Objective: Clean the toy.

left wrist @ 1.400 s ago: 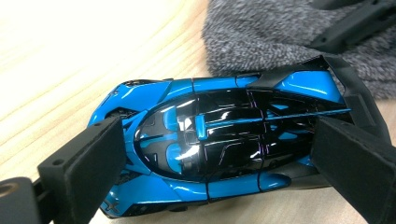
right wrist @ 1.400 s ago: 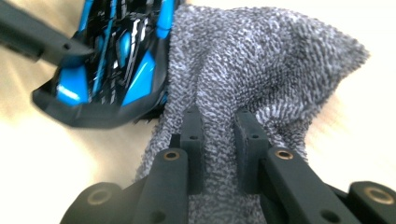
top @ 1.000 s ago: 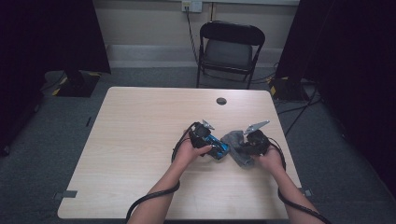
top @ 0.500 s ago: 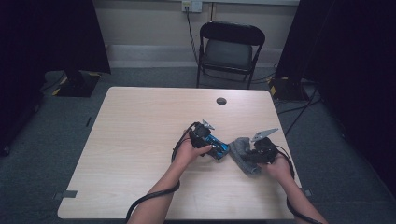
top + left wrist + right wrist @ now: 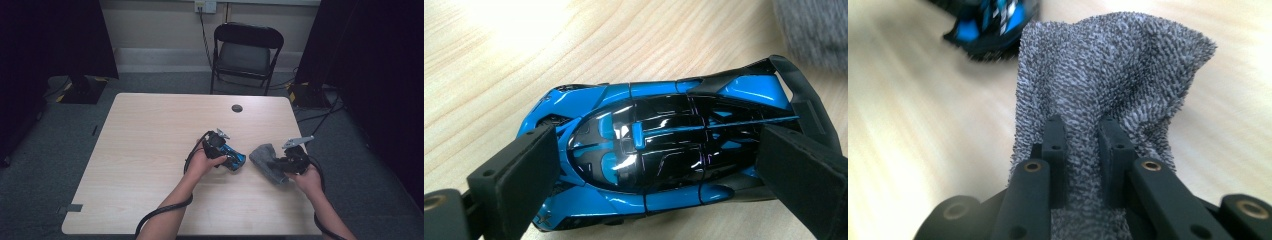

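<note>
The work in hand looks like wiping a toy car [image 5: 659,155] with a grey cloth [image 5: 1108,85]. The blue and black car lies on the table [image 5: 150,150], right of its middle, and the left gripper [image 5: 226,156] sits over it. In the left gripper view the two black jaws stand at the car's two ends, one at the nose and one at the rear wing; they seem to clamp it lengthwise, though whether the pads press or merely rest against the bodywork I cannot tell for certain.

The right gripper [image 5: 1083,150] is clenched on the cloth: its jaws pinch a fold of the grey towelling, and the loose part spreads ahead of them, draped down to the table. In the high view the cloth [image 5: 265,159] lies just beside the car's right end, apart from it by a narrow strip of bare wood. In the right gripper view the car is a blurred blue shape beyond the cloth's far left corner.

So I judge this to be the step between strokes: the car steadied, the cloth off to its side. The next move calls for the right gripper to bring the cloth across onto the car's roof and drag it along the body, keeping the pinch firm so the fold does not slip out, while the left gripper holds the car from sliding under the rub.
</note>
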Demonstrator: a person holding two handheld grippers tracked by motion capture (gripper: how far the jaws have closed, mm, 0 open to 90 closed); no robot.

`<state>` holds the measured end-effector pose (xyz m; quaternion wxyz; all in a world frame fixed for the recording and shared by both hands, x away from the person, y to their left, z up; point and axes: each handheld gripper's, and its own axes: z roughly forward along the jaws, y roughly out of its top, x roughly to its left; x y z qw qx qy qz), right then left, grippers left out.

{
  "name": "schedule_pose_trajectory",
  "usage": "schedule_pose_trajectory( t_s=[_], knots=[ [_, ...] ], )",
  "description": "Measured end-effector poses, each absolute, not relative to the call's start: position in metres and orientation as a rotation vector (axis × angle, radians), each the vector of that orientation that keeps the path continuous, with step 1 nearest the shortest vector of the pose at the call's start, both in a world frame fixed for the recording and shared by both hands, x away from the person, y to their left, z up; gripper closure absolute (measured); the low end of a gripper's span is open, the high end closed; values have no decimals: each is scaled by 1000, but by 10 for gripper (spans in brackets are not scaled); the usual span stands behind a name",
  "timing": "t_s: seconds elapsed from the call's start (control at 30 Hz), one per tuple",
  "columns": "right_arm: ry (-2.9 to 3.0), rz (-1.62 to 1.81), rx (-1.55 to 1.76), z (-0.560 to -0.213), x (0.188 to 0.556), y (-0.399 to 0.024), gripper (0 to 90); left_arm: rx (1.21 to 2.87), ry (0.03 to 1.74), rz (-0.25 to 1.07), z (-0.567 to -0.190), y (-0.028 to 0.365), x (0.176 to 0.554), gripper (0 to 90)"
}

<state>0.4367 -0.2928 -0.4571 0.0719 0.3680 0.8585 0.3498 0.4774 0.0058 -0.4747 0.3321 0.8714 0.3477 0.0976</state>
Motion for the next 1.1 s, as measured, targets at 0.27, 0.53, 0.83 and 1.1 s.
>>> schedule_pose_trajectory(
  t_s=[0.27, 0.53, 0.83, 1.1],
  knots=[
    [2520, 1065, 1163, -448, 469, -278, 772, 2271, 906, 258, -475, 6, 477, 39],
    [2506, 1061, 1164, -444, 500, -249, 771, 2269, 904, 257, -475, 6, 477, 39],
    [2523, 1030, 1139, -446, 521, -221, 769, 2273, 906, 259, -475, 6, 477, 39],
    [2544, 964, 1134, -453, 538, -200, 768, 2274, 907, 257, -475, 6, 477, 38]
  ],
)
